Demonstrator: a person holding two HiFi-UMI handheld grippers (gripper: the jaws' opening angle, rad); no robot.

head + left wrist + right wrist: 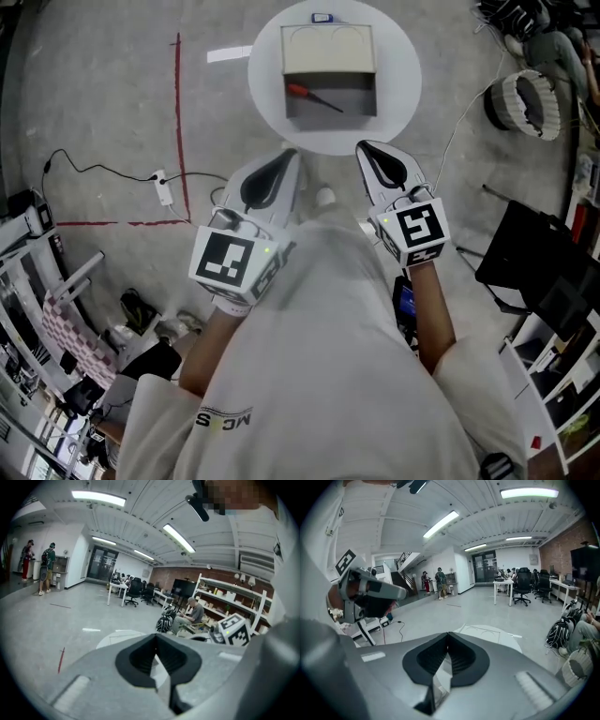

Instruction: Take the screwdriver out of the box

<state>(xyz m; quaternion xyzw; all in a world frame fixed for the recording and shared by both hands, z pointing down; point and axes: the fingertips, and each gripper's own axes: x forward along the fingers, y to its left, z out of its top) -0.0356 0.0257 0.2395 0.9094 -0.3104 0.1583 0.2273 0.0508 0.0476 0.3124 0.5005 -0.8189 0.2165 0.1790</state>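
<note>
Screwdriver [312, 96] lies inside the open box [328, 52] on the round table [403, 84], its tip hard to make out. Left gripper [288, 155] and right gripper [362, 147], both clenched on nothing, hang just short of the table's near edge.

Bright ceiling strip lights [99, 498], soft shadows, fisheye-warped dark edges, sharp focus

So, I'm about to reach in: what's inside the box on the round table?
A red-handled screwdriver lies slanted on the floor of the box; nothing else shows there. Whatever sits beneath the pale panel at its far side is covered.
</note>
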